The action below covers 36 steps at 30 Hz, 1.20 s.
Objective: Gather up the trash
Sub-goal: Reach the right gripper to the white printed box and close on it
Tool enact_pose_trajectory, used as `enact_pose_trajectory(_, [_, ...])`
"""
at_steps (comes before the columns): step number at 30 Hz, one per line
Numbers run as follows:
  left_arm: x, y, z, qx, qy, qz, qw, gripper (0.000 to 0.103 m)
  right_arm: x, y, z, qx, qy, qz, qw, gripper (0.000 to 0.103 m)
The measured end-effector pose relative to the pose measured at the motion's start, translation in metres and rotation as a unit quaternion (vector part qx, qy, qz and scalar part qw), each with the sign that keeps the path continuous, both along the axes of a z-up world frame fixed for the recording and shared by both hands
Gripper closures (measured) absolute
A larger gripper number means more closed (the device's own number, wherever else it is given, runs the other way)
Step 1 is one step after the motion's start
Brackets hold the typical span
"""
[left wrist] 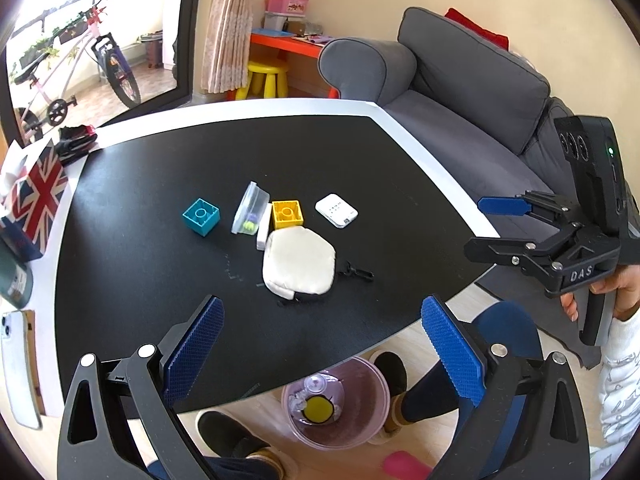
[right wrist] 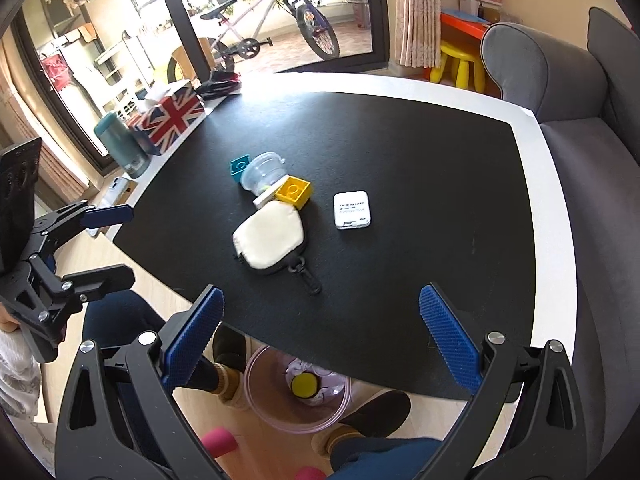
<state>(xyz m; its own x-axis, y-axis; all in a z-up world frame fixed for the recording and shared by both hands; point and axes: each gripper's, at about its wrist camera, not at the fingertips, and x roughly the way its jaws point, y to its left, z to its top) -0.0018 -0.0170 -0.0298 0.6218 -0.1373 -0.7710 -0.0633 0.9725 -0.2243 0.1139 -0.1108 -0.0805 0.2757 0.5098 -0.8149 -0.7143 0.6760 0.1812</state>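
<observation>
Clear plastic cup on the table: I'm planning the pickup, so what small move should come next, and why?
Probably ease the left gripper forward toward the cup. Both grippers are open and empty, the cup lies tipped between the blocks, and the bin waits below the table edge.

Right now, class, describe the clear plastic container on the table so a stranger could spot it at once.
Start at the black table mat and find the cluster at its middle. Between the teal block and the yellow block lies the clear plastic container, tipped on its side. It is the only see-through item there, with something small and greenish inside.
</observation>
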Motion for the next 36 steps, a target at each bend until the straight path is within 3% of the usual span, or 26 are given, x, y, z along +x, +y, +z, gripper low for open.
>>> enact_pose_trajectory(18, [0.023, 0.012, -0.008, 0.001, 0.017, 0.006, 0.9998, 0.008, 0.086, 0.067, -0.04, -0.057, 0.058, 0.008, 0.997, 0.006])
enact_pose_trajectory(36, [0.021, 0.022, -0.024, -0.017, 0.029, 0.022, 0.9992, 0.008, 0.137, 0.119, -0.104, -0.155, 0.124, 0.004, 0.98, 0.006])
